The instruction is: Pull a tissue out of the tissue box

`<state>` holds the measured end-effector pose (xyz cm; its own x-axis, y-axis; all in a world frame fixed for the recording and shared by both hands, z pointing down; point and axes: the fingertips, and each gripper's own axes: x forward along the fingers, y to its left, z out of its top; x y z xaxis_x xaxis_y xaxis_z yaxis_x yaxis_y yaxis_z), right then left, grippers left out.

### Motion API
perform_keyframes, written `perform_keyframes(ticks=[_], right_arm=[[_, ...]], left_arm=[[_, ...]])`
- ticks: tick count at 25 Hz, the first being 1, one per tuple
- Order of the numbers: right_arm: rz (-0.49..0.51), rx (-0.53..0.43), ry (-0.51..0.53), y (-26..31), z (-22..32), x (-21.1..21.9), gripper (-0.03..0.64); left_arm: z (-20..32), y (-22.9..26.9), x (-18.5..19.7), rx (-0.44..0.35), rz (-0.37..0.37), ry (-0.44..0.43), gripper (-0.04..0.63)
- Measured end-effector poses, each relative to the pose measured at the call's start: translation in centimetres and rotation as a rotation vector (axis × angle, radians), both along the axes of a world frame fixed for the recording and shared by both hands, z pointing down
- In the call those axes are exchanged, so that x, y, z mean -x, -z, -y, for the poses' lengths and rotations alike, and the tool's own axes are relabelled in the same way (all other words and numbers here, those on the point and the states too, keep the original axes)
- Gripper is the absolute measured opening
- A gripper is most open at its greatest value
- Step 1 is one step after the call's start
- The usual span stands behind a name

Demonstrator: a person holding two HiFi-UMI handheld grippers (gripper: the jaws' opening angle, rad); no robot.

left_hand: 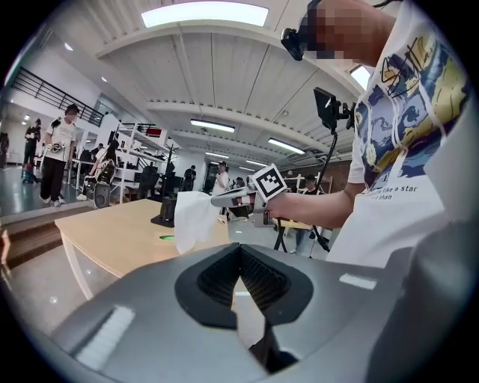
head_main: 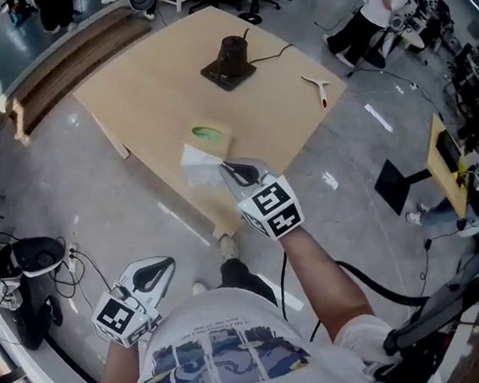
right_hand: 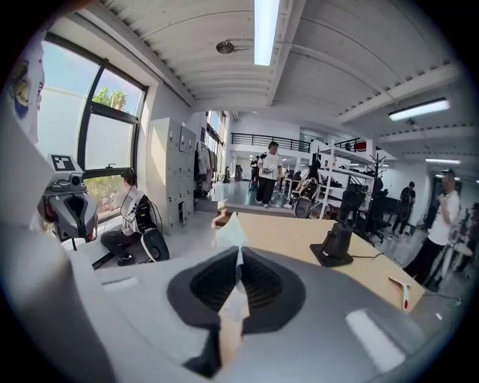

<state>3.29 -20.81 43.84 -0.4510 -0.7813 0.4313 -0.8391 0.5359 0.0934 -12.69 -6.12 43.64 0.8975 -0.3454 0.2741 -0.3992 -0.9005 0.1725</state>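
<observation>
1. White tissue (head_main: 196, 165) is pinched between the closed jaws of the right gripper (head_main: 224, 167) and hangs from their tips, one corner poking out past them.
2. Just beyond the tips sits the tissue box (head_main: 209, 133) with its green oval opening, on the wooden table (head_main: 140, 82). I cannot tell whether the sheet still touches the box.
3. Farther ahead of that gripper is a black stand (head_main: 229, 62), with a white-handled scraper (head_main: 318, 88) off to its right.
4. Well behind, close to the person's body and off the table, the left gripper (head_main: 162, 265) has its jaws together with nothing between them.
</observation>
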Motion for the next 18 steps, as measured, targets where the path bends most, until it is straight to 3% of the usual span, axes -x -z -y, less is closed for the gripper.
perform_keyframes(ticks=[18], right_arm=[[-0.016,-0.033,0.012,2.1,-8.2,3.0,0.005]], left_arm=[[-4.5,-0.6,1.8,0.002,-0.026,-0.053,0.002]])
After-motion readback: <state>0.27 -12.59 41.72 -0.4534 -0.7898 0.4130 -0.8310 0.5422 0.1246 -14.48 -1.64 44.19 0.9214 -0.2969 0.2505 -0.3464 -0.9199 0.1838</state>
